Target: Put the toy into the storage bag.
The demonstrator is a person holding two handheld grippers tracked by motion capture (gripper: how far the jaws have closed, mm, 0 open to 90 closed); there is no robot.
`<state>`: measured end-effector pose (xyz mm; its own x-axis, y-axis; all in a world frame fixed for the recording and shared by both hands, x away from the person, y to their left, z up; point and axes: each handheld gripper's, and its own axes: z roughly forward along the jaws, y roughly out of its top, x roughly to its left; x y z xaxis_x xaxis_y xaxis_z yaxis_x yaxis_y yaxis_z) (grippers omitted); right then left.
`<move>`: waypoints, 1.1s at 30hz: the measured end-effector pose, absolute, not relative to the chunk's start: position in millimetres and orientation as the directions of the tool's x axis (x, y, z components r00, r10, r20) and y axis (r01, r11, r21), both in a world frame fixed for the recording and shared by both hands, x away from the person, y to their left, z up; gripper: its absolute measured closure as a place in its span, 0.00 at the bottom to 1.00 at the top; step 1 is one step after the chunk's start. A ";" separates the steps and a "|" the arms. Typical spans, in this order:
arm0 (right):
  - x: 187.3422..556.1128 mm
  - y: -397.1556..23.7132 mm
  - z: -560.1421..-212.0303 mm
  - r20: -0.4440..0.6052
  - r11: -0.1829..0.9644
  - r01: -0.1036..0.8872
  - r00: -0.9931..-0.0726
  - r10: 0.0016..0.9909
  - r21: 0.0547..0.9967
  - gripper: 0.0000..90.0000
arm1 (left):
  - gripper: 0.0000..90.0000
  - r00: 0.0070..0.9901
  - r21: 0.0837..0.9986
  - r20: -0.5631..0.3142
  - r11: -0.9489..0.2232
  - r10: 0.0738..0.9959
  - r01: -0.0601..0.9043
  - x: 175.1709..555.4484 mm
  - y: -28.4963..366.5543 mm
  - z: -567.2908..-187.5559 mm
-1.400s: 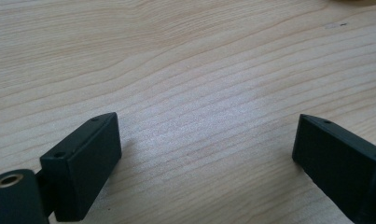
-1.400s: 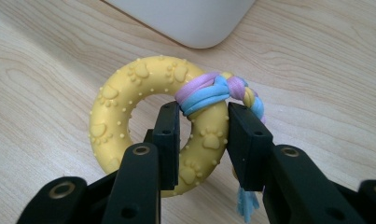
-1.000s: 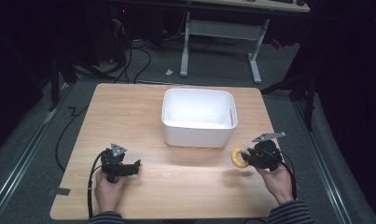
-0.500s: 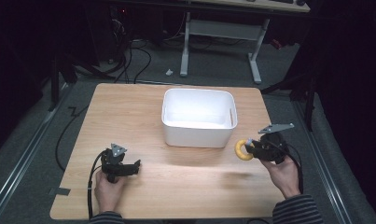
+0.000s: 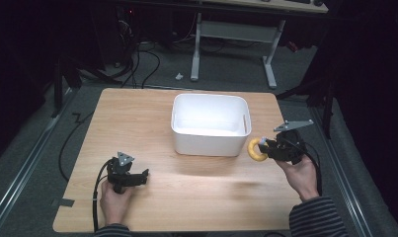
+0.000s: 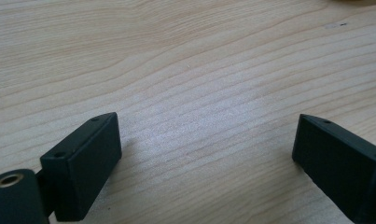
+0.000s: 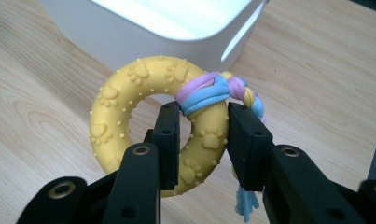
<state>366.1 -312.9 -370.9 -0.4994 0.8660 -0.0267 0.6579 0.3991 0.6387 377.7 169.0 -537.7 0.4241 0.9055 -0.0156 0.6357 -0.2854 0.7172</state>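
Right hand-held gripper (image 5: pixel 268 147) grasps the yellow ring toy (image 7: pixel 153 116) beside the empty white bin (image 5: pixel 210 124); placement likely remains. Left hand-held gripper (image 6: pixel 206 154) rests released.

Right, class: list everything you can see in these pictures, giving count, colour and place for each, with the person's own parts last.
Table: one, light wood, centre of the high view.
Bin: one, white, open-topped, on the table's far middle.
Ring toy: one, yellow with paw prints and a pink-blue braid, beside the bin's right front corner.
Desk frame: one, grey, on the floor beyond the table.
Left gripper: black, open, near the table's left front.
Right gripper: black, shut on the ring toy.
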 end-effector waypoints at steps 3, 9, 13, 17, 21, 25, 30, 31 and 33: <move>369.0 -310.3 -366.6 -0.034 0.409 0.652 -0.506 0.862 0.639 0.74 | 0.09 0.424 0.717 -0.016 -0.285 0.906 0.636 377.7 168.9 -537.7; 377.3 -307.4 -358.0 -0.029 0.411 0.648 -0.515 0.857 0.642 0.74 | 0.09 0.424 0.717 -0.016 -0.285 0.906 0.636 377.7 168.9 -537.7; 382.3 -303.9 -350.9 -0.027 0.413 0.643 -0.521 0.853 0.645 0.74 | 0.09 0.424 0.717 -0.016 -0.285 0.905 0.636 377.7 169.0 -537.6; 387.0 -300.2 -343.7 -0.029 0.417 0.634 -0.528 0.849 0.651 0.74 | 0.09 0.424 0.717 -0.016 -0.285 0.905 0.636 377.7 169.0 -537.6; 391.5 -296.7 -338.9 -0.029 0.420 0.630 -0.534 0.845 0.653 0.74 | 0.09 0.424 0.717 -0.016 -0.285 0.906 0.636 377.7 169.0 -537.6; 397.0 -295.5 -334.4 -0.021 0.414 0.629 -0.535 0.845 0.657 0.74 | 0.09 0.424 0.717 -0.016 -0.285 0.906 0.636 377.6 169.0 -537.7; 404.1 -292.5 -328.0 -0.023 0.415 0.624 -0.537 0.843 0.662 0.74 | 0.09 0.424 0.717 -0.016 -0.285 0.906 0.636 377.6 169.0 -537.7; 405.2 -291.4 -326.9 -0.025 0.417 0.622 -0.538 0.843 0.663 0.74 | 0.09 0.424 0.717 -0.016 -0.285 0.906 0.636 377.6 169.0 -537.7; 407.3 -289.1 -324.8 -0.030 0.421 0.619 -0.541 0.841 0.663 0.74 | 0.09 0.424 0.717 -0.016 -0.285 0.906 0.636 377.6 169.0 -537.7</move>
<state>407.3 -289.1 -324.8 -0.5405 0.8408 -0.0302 0.6186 0.4215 0.6631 377.6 169.0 -537.7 0.4240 0.9055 -0.0157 0.6357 -0.2852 0.7173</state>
